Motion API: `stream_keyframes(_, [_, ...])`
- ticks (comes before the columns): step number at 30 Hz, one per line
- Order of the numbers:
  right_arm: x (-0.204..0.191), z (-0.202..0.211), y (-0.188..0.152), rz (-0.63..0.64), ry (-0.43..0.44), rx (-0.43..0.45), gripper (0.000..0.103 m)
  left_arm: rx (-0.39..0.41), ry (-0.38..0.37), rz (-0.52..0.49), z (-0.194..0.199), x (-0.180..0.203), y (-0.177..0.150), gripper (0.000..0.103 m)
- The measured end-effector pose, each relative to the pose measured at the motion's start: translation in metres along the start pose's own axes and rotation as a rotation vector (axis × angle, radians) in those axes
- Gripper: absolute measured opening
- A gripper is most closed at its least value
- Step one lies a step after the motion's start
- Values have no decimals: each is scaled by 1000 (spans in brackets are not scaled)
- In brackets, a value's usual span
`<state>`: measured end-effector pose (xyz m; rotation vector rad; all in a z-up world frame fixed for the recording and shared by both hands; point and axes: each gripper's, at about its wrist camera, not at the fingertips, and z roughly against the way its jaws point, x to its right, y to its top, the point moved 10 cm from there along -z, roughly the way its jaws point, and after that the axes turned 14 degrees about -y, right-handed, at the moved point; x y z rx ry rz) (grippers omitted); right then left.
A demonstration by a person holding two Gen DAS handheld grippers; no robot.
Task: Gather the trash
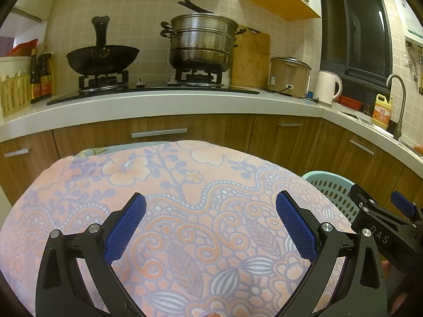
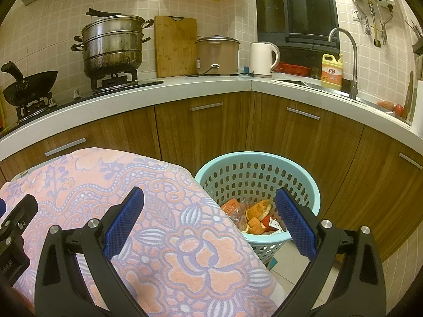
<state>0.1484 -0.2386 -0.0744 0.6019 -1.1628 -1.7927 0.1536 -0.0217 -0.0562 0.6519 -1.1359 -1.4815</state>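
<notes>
Both claws hang open with nothing between their blue pads: our left gripper (image 1: 210,220) over the middle of the flowered cloth (image 1: 185,198), our right gripper (image 2: 209,219) straddling the cloth's right edge, one finger above the fabric and the other over the basket. We see no trash on the cloth; what we can find of it, orange peel (image 2: 257,210) and some wrappers, lies in the bottom of the pale green basket (image 2: 298,169), which stands on the floor just beside the cloth-covered surface and in front of the wooden cabinets (image 2: 304,137). We judge the basket sits there so that scraps can be carried a short way off the cloth and dropped straight in. We hold both tools level and side by side, pointing forward toward the counter (image 1: 158,103), the right one showing at the far right of the left wrist view. With jaws spread and empty, we read the collecting as done or nearly so.
</notes>
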Motion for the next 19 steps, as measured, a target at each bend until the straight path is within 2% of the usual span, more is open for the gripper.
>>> stream_keyframes(9, [0, 1, 0, 6, -4, 7, 95, 14, -11, -4, 2, 1, 2, 95])
stream_keyframes(19, [-3, 2, 0, 10, -6, 5, 95, -10, 15, 20, -2, -5, -2, 95])
